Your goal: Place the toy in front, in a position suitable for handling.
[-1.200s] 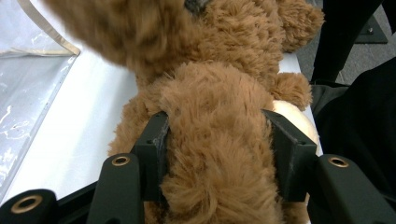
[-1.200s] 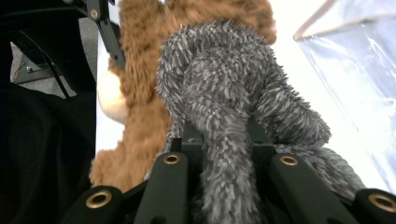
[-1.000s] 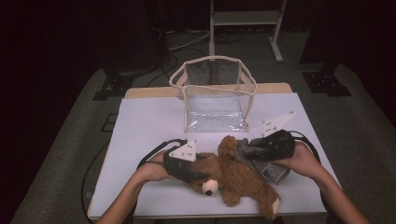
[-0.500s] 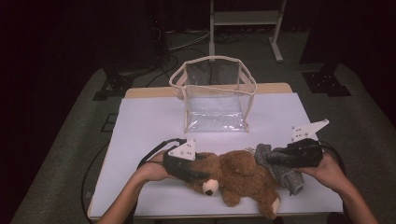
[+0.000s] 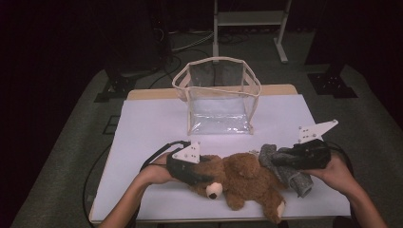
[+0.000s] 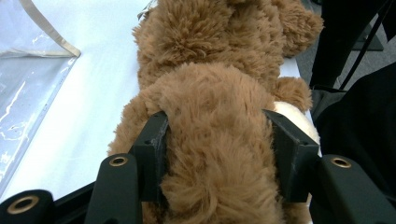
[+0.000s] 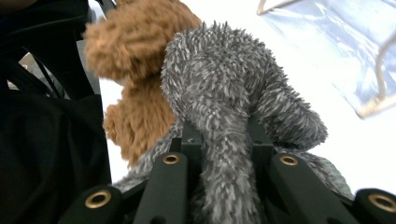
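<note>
A brown teddy bear [image 5: 247, 178] lies on the white table [image 5: 152, 123] near its front edge, snout toward the person. My left gripper [image 5: 202, 176] comes in from the left and is shut on the bear's head end; in the left gripper view both jaws press into the brown fur [image 6: 210, 56]. Just right of the bear, my right gripper [image 5: 276, 159] is shut on a grey fuzzy cloth [image 5: 295, 179]. In the right gripper view a fold of that cloth [image 7: 219, 70] bulges out between the jaws, with the bear [image 7: 135, 42] behind it.
A clear plastic bag [image 5: 218, 95] with a beige rim stands open at the table's middle back. Black cables trail from both grippers across the table. Dark floor and a metal stand's legs [image 5: 247, 28] lie beyond the table.
My right gripper has moved right with the grey cloth, drawing it from over the bear's body to the bear's right side. The left gripper and the bear have stayed put.
</note>
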The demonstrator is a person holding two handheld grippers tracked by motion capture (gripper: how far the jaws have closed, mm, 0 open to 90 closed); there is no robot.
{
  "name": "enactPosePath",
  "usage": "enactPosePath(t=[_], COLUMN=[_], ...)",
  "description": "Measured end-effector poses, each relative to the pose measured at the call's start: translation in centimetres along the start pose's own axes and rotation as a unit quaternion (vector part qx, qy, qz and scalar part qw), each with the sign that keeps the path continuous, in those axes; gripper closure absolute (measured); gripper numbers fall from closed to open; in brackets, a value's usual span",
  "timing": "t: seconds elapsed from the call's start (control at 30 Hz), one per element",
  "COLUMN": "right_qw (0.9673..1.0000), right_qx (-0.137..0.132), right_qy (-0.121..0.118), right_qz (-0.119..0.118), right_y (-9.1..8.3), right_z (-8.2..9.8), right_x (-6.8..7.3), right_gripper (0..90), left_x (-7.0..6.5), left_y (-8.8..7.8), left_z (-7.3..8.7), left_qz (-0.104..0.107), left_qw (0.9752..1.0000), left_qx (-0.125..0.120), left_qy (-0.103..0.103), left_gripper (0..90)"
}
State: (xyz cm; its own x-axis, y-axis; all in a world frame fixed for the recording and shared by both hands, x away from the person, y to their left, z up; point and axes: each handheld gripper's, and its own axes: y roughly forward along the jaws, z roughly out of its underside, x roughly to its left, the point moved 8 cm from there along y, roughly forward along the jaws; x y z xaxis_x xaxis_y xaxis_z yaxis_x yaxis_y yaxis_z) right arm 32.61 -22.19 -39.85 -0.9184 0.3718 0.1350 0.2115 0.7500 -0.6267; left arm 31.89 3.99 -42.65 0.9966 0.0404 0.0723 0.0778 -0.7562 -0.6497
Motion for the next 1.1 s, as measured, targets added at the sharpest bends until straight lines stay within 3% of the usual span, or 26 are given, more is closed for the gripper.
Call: enactPosePath(t=[0.23,0.27,0.37,0.53,0.63,0.73,0.87,1.1], right_qw=[0.9992,0.9981,0.9967,0.9946,0.9938,0.9947,0.9972,0.9999], right_qx=[0.007,0.013,0.019,0.034,0.053,0.050,0.038,0.012], right_qy=[-0.035,-0.055,-0.070,-0.085,-0.085,-0.076,-0.059,0.000], right_qz=[-0.019,-0.026,-0.036,-0.047,-0.049,-0.047,-0.028,-0.004], right_y=[1.9,2.9,4.1,5.8,6.7,6.3,4.2,0.5], right_z=[-3.0,-4.2,-5.4,-6.3,-5.8,-5.1,-3.6,0.9], right_x=[0.9,1.3,1.9,2.6,2.8,2.5,1.7,0.7], right_gripper=[74.5,74.5,74.5,74.4,74.4,74.5,74.4,74.5], left_x=[0.0,0.0,0.0,-0.1,-0.1,-0.1,-0.1,-0.1], left_y=[0.1,0.1,0.1,0.1,0.1,0.1,0.1,0.1], left_z=[-0.2,-0.2,-0.3,-0.2,-0.2,-0.1,-0.1,-0.2], left_qz=[-0.001,-0.001,-0.002,-0.004,-0.003,-0.002,-0.001,0.000], left_qw=[1.0000,1.0000,0.9999,0.9999,0.9999,1.0000,1.0000,1.0000], left_qx=[0.006,0.007,0.009,0.010,0.007,0.005,0.004,0.005], left_qy=[0.003,0.005,0.009,0.011,0.009,0.007,0.006,0.006], left_gripper=[45.6,45.6,45.5,45.4,45.4,45.4,45.4,45.3])
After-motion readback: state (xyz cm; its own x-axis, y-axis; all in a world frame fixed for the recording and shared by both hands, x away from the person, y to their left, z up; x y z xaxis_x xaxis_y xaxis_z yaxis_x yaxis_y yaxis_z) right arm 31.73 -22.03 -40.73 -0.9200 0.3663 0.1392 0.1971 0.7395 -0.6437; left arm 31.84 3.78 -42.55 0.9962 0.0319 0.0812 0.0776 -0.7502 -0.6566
